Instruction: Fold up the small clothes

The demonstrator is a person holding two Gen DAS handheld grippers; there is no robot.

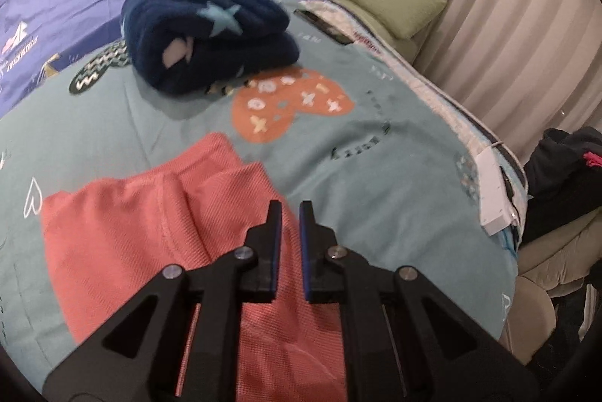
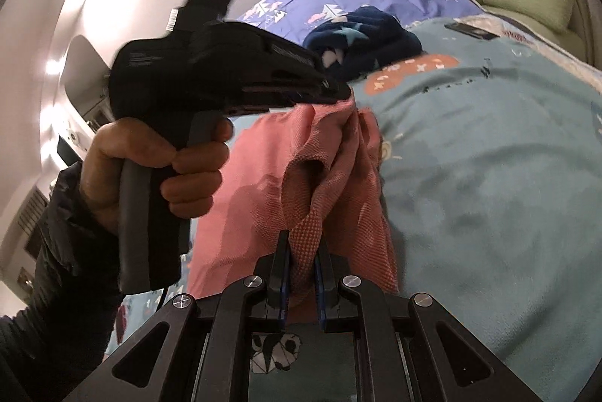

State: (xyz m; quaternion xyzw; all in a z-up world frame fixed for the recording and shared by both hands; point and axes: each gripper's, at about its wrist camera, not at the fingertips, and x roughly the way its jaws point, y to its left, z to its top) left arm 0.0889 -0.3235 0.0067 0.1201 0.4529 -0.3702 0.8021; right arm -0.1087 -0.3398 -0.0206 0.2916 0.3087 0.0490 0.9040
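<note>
Right tool [image 2: 303, 251] half-hidden by pink garment [image 2: 301, 176]

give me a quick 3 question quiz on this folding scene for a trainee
1. True or false: the right gripper is shut on the pink garment.
2. What lies beyond the pink garment on the teal bedspread? A) navy star-print fleece bundle B) white towel C) red sock
3. Fill in: the left gripper has a narrow ____ between its fingers.

Key: 1 true; 2 A, the navy star-print fleece bundle; 3 gap.
</note>
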